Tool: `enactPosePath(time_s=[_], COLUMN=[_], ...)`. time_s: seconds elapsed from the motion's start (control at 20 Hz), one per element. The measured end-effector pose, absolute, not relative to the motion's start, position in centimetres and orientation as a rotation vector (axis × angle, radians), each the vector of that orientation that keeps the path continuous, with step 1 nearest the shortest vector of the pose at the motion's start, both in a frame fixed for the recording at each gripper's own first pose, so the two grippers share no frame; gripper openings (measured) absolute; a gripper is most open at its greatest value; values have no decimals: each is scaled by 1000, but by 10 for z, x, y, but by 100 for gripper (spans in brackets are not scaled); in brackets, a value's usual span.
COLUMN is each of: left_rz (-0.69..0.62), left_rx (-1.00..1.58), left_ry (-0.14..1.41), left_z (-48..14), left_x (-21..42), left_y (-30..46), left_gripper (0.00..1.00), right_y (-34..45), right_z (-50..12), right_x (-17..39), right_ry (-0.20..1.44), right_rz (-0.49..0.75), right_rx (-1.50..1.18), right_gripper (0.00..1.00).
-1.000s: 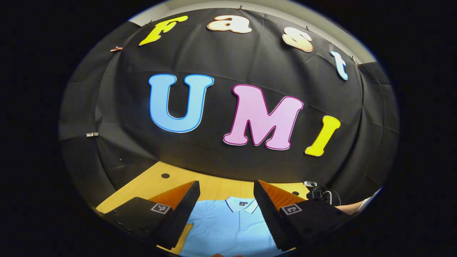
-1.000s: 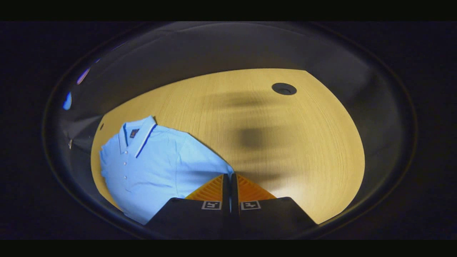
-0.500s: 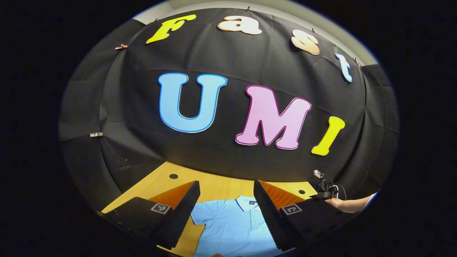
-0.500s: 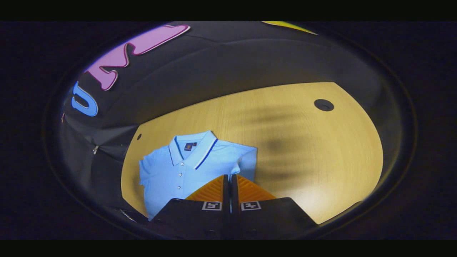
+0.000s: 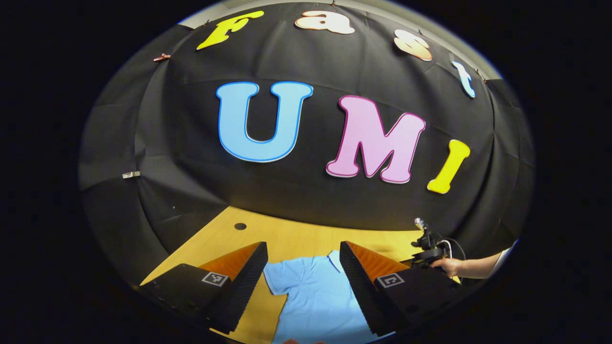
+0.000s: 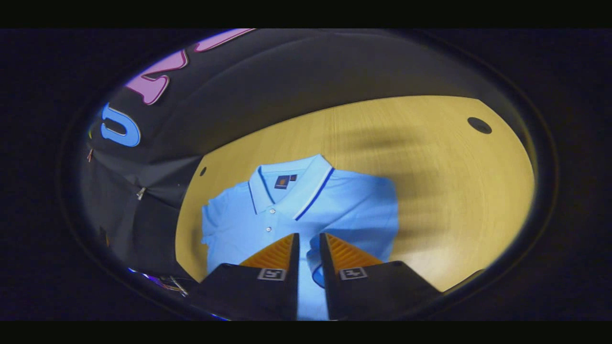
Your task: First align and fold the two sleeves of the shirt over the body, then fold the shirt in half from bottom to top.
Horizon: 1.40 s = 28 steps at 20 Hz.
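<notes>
A light blue polo shirt (image 6: 344, 205) lies face up on the yellow table (image 6: 454, 191), its collar (image 6: 287, 186) toward the wall. My right gripper (image 6: 308, 236) hangs over the shirt's body with its fingers a little apart. A dark-edged sleeve cuff (image 6: 314, 277) shows in the gap between them. On the other side, the sleeve (image 6: 210, 224) lies spread out. My left gripper (image 5: 303, 244) is wide open above the near table edge, and the shirt (image 5: 311, 296) shows between its fingers without touching them. Farther right, a hand (image 5: 452, 266) holds the right gripper (image 5: 427, 248).
The table has a round hole (image 6: 479, 125) at its far right corner and another hole (image 5: 240, 226) near the far left. Black cloth wall stands right behind the table. Bare tabletop (image 5: 291, 239) lies beyond the collar.
My right gripper, shut on the sleeve before, has swung in over the shirt's body and parted its fingers. The left gripper stayed open and drifted slightly left.
</notes>
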<state>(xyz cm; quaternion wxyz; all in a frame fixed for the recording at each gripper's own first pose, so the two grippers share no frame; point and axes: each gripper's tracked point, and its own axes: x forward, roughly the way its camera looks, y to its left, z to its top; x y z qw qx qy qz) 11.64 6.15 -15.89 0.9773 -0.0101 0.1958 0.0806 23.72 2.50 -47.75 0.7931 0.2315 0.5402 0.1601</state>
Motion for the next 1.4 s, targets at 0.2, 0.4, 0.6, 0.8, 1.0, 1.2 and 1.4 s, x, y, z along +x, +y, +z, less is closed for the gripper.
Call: enactPosePath(time_s=[0.2, 0.4, 0.6, 0.8, 1.0, 1.2, 1.4], left_rz=[141, 154, 115, 128, 175, 209, 248], left_rx=[-36, -27, 21, 3, 6, -33, 21], left_ry=[453, 498, 545, 603, 755, 921, 1012], left_z=[-190, -217, -253, -297, -366, -430, -462], left_x=[122, 150, 186, 224, 250, 260, 261], left_y=[62, 76, 92, 114, 143, 158, 176], left_gripper=[96, 97, 97, 97, 97, 97, 97], right_y=[27, 23, 16, -15, -58, -90, -105], right_z=[-471, -449, -418, -402, -392, -393, -392], right_x=[235, 232, 215, 189, 163, 132, 114], right_ry=[1149, 1096, 1042, 1039, 1028, 1060, 1050], right_rz=[365, 386, 410, 400, 343, 274, 240], right_rx=[475, 470, 490, 465, 459, 482, 497], right_gripper=[76, 89, 89, 89, 90, 91, 91])
